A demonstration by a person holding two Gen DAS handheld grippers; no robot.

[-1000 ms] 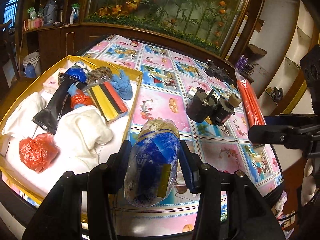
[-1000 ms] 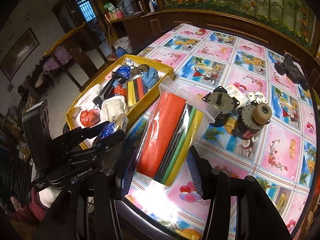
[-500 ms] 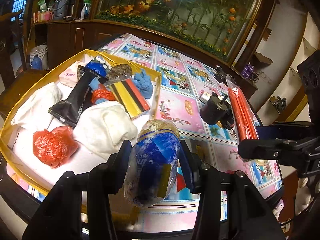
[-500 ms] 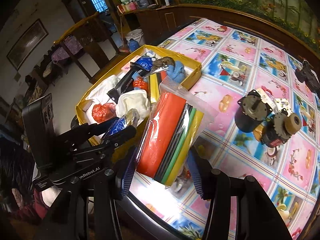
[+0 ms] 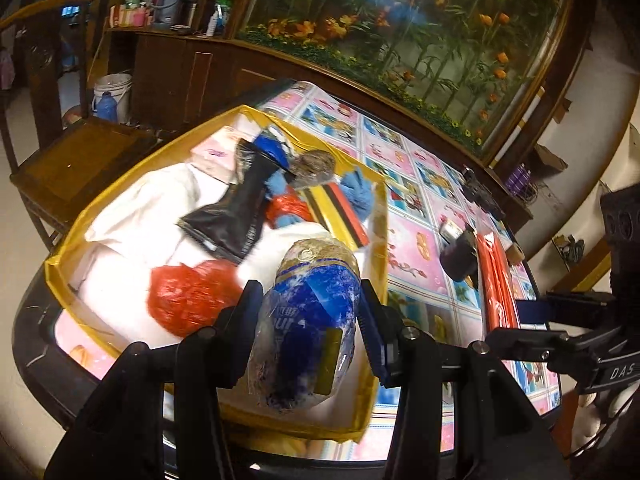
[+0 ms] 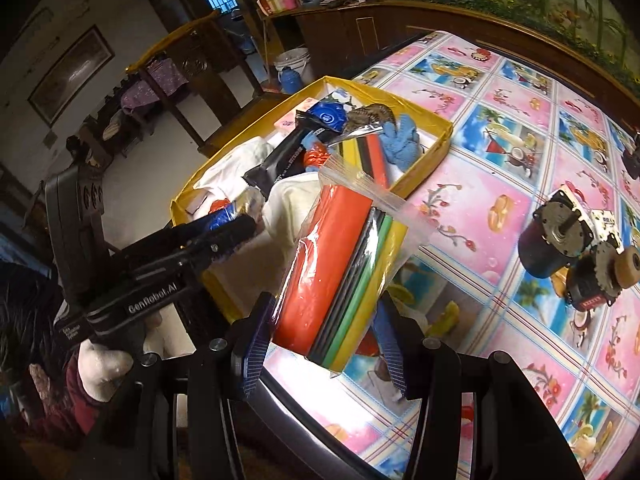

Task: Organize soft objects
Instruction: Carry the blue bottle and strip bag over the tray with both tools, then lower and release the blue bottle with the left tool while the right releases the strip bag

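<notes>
Left wrist view: the left gripper is clenched on a blue-and-white crinkled plastic packet, held over the near right part of the yellow box, which contains a red plastic bag, a black pouch and white cloth. Right wrist view: the right gripper grasps a clear zip bag of coloured foam sheets above the near table edge, just right of the box. Only this view shows the two motors whole, to the far right on the patterned tablecloth.
</notes>
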